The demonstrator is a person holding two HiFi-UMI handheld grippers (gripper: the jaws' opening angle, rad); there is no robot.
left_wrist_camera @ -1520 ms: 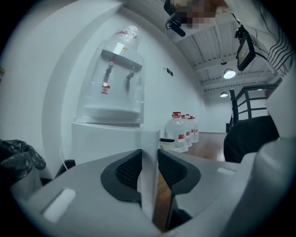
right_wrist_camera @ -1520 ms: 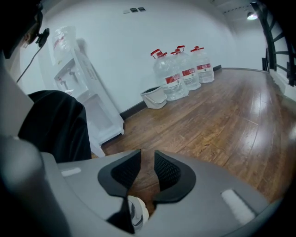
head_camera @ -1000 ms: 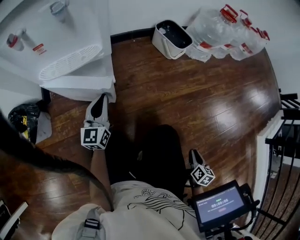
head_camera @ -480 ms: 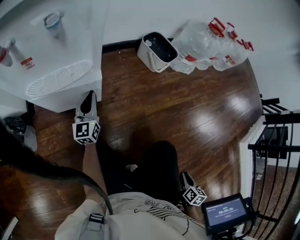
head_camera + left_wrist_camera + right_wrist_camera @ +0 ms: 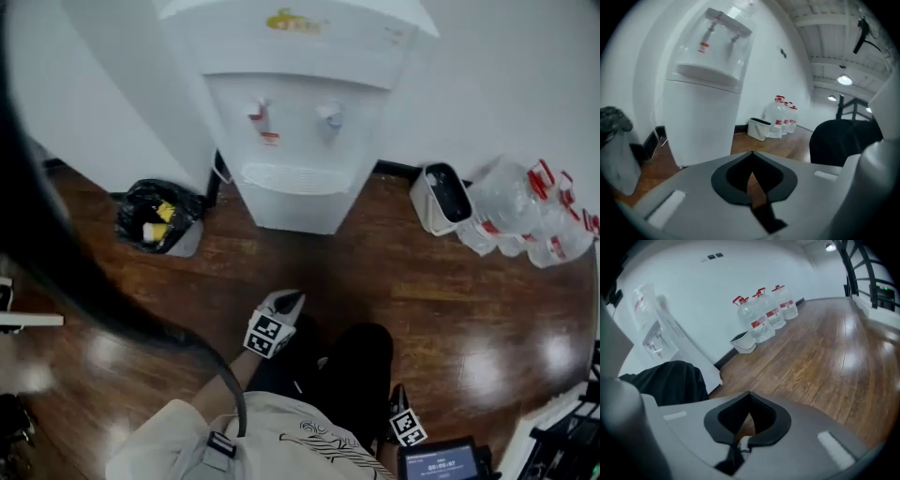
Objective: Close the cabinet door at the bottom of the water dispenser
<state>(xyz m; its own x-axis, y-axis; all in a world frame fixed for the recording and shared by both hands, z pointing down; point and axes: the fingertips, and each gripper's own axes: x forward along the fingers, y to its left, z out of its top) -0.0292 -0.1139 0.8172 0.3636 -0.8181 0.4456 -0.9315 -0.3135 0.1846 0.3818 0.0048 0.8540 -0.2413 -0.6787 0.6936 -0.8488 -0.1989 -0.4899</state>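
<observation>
The white water dispenser stands against the wall, and its lower front panel looks flush and closed. My left gripper hovers over the wooden floor a good way in front of it, pointing at it. In the left gripper view the dispenser fills the left, and the left gripper has its tips together, just starting to open, with nothing between them. My right gripper is low beside the person's knee. In its own view the right gripper is shut and empty, with the dispenser at far left.
A black rubbish bag sits left of the dispenser. To its right are a white bin and several large water bottles. The person's dark trouser leg lies between the grippers. A small screen is at bottom right.
The head view has pulled back, so the whole dispenser shows. My left gripper has come away from the dispenser's base towards the person. The right gripper stays by the knee.
</observation>
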